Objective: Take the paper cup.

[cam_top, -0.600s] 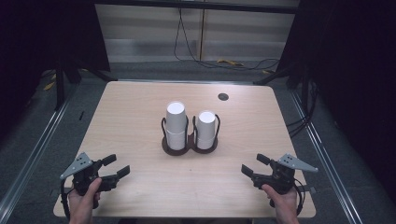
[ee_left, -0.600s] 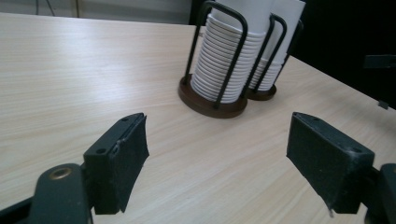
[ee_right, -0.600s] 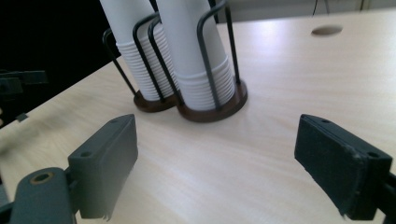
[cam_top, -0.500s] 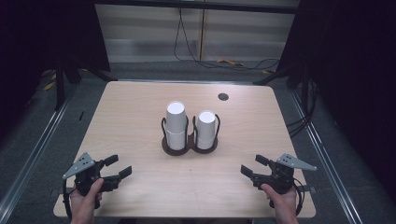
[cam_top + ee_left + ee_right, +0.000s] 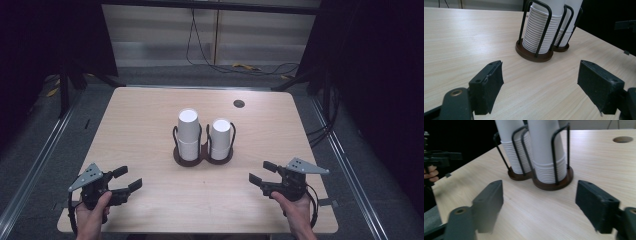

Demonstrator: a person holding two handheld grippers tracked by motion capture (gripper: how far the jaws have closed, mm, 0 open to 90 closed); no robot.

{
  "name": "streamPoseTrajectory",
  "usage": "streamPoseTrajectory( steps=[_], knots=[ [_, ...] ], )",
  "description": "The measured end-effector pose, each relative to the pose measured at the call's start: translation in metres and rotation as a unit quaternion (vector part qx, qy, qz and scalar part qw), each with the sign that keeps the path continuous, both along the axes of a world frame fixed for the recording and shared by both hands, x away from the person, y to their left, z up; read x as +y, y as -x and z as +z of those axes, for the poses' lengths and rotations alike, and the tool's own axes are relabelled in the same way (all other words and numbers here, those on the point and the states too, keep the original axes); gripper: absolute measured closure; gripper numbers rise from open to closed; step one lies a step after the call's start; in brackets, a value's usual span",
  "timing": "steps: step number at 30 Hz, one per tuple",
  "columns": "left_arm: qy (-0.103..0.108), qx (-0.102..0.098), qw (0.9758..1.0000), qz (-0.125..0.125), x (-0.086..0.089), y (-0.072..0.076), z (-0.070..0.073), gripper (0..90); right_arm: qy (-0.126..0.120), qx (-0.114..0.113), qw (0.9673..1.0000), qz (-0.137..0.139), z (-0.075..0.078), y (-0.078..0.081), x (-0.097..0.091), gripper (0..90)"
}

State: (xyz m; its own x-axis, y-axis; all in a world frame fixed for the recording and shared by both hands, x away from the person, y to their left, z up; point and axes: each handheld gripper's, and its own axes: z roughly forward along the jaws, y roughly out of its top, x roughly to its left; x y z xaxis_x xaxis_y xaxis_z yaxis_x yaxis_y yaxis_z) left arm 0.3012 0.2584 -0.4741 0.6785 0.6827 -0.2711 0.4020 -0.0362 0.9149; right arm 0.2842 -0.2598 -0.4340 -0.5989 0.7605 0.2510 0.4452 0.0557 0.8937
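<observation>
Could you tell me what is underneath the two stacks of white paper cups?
A dark double holder with round bases and black wire uprights, resting on the table. The cup stacks cover the bases' inner surfaces.

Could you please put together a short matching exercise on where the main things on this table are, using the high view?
Things:
1. taller cup stack
2. shorter cup stack
3. round hole in the table top
4. left gripper

Places:
A. near front corner of the table, jaws open and holding nothing
B. left ring of the dark holder
C. beyond the holder, toward the far edge
D. right ring of the dark holder

Pairs: 1-B, 2-D, 3-C, 4-A
</observation>
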Motion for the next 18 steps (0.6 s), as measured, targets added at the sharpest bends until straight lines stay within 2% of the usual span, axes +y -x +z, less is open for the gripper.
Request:
streamPoseTrajectory(
  steps=[3, 4, 7, 8, 11, 12, 14, 18],
  knots=[
    [-0.003, -0.001, 1.0000, -0.007, -0.004, 0.001, 0.000, 20.2, 0.003, 0.003, 0.9999, 0.017, 0.002, -0.001, 0.005, 23.2],
    [-0.004, 0.004, 0.9999, -0.014, -0.008, 0.000, 0.000, 20.2, 0.021, 0.000, 0.9998, 0.003, 0.005, -0.002, 0.009, 23.3],
    [-0.004, 0.009, 0.9997, -0.020, -0.011, -0.001, 0.000, 20.2, 0.018, -0.011, 0.9997, 0.008, 0.007, -0.006, 0.010, 24.8],
    [-0.021, 0.014, 0.9992, -0.031, -0.013, -0.002, 0.000, 20.2, 0.017, -0.016, 0.9997, 0.004, 0.011, -0.009, 0.012, 20.3],
    [-0.025, 0.016, 0.9991, -0.031, -0.012, -0.001, -0.003, 20.2, 0.015, -0.024, 0.9996, 0.002, 0.013, -0.013, 0.012, 20.7],
    [-0.019, 0.019, 0.9991, -0.034, -0.011, -0.002, -0.005, 20.2, 0.030, -0.016, 0.9994, 0.009, 0.016, -0.017, 0.013, 22.8],
    [-0.024, 0.015, 0.9991, -0.031, -0.010, -0.001, -0.004, 20.2, 0.031, -0.014, 0.9994, 0.010, 0.018, -0.019, 0.014, 23.0],
    [-0.014, 0.003, 0.9995, -0.028, -0.008, 0.002, -0.001, 20.2, 0.036, -0.015, 0.9991, 0.019, 0.024, -0.027, 0.018, 21.3]
  ],
)
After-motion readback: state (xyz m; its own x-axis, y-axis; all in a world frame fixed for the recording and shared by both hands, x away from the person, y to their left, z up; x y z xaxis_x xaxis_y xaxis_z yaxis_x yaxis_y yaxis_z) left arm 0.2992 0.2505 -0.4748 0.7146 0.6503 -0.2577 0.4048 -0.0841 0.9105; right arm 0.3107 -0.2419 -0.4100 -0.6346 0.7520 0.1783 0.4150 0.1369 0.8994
